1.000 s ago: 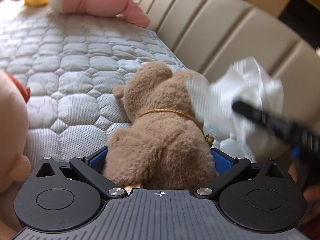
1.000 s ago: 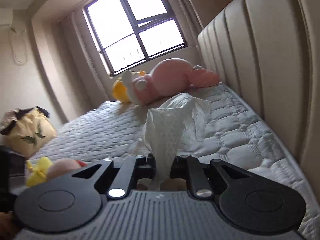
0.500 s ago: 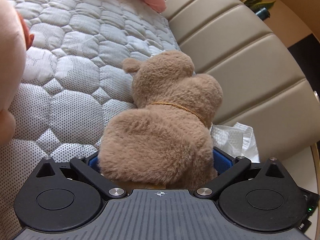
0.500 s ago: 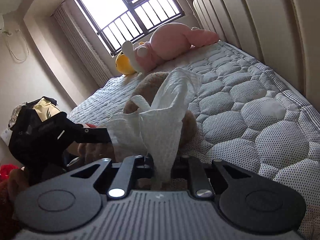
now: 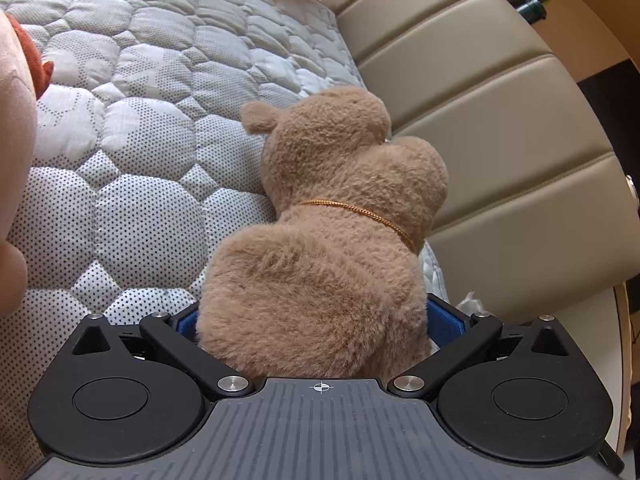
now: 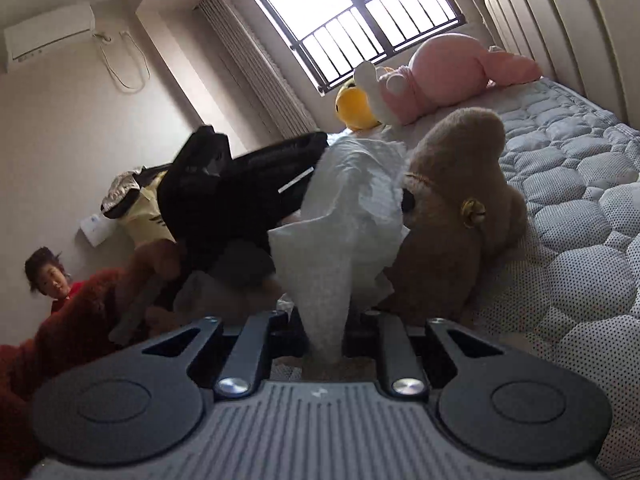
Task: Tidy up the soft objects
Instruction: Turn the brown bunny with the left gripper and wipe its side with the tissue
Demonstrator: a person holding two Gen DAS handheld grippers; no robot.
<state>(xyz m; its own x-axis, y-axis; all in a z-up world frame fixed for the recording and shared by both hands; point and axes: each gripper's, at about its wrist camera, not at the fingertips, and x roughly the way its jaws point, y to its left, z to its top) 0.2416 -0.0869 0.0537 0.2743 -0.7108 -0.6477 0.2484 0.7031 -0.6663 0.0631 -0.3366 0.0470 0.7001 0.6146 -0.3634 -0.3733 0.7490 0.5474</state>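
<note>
1. My left gripper has the brown plush bear clamped at its rear, jaws wide around the fuzzy body. The bear sits on the quilted mattress right up against the beige headboard.
2. My right gripper has a white tissue pinched in narrow jaws, and it sticks up right beside the bear's face.
3. There's a gold cord round its neck with a little bell.
4. Further back, a pink plush and a yellow plush lie under the window.
</note>
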